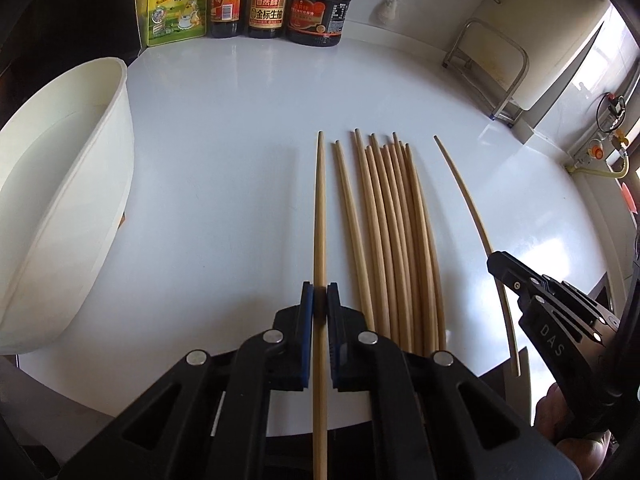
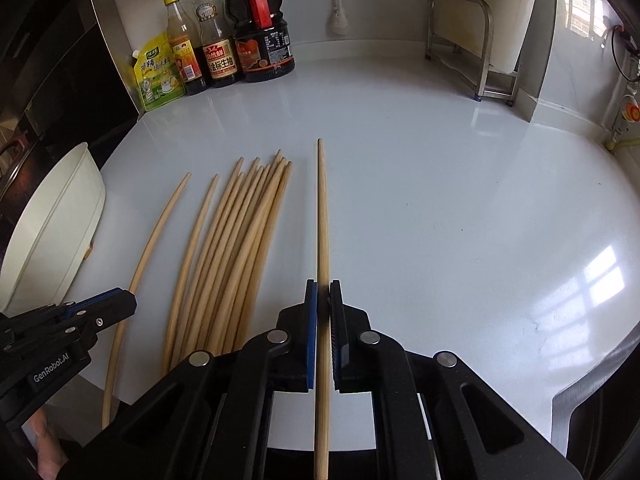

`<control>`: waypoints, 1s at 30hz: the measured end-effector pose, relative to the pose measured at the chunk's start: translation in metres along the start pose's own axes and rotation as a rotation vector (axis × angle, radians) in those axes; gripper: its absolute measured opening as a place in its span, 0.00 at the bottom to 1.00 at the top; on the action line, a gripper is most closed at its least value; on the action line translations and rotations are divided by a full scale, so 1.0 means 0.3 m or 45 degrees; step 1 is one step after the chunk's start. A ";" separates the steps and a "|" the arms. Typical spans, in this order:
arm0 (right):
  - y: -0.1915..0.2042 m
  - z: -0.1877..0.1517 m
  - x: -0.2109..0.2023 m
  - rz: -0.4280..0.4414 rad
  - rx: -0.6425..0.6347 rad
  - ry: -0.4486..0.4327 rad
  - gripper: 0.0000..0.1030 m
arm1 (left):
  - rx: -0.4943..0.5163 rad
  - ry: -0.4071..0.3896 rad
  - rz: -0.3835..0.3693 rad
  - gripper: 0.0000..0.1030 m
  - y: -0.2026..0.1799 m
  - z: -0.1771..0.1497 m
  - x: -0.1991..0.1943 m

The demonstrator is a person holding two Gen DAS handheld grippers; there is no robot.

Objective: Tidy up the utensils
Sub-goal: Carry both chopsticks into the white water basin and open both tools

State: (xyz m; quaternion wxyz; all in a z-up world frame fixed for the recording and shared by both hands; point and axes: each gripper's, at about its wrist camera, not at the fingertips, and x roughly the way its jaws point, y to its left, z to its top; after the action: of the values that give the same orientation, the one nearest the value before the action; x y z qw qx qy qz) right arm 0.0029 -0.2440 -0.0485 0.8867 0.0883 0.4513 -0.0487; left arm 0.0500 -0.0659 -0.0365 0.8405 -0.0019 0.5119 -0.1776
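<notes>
Each of the person's two grippers is pinching a single chopstick out of a row laid on the white counter (image 1: 240, 140). The left gripper (image 1: 320, 300) has its blue-padded fingers pressed against the leftmost chopstick (image 1: 320, 216), which runs straight out ahead between them with its thin tip toward the back wall. The right gripper (image 2: 323, 300) is clamped the same way on the rightmost chopstick (image 2: 322, 216), likewise gripped toward its thick end. Between the two held sticks, the pile of chopsticks (image 1: 394, 232) lies flat, thick ends at the counter's near edge and tips fanning slightly, with one stray chopstick (image 1: 352, 220) just beside its left side. Taking one stick from each outer edge probably keeps the grippers well apart and leaves the bunch undisturbed. A white tub (image 1: 68, 200) stands to the left of the row, close by the left gripper, and looks like the likely place for the sticks, though its inside is only partly visible. Sauce bottles (image 1: 268, 4) and a yellow seasoning pouch (image 1: 176, 8) stand along the back wall, and a metal rack (image 2: 472, 44) sits in the far right corner, all well clear of the work.
</notes>
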 end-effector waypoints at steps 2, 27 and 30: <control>0.020 0.014 -0.033 0.029 0.004 -0.023 0.06 | 0.010 -0.020 -0.014 0.07 0.004 0.012 -0.032; 0.902 0.297 0.013 0.526 -0.317 -0.013 0.06 | -0.246 -0.298 0.265 0.07 0.724 0.185 -0.369; 0.965 0.277 0.072 0.529 -0.353 0.051 0.06 | -0.260 -0.267 0.273 0.07 0.776 0.189 -0.324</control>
State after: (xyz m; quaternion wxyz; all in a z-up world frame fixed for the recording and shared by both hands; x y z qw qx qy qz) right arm 0.1295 0.0229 0.0146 0.8721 0.0577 0.4435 0.1986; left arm 0.1277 0.1713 0.0311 0.8987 -0.0510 0.4342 -0.0331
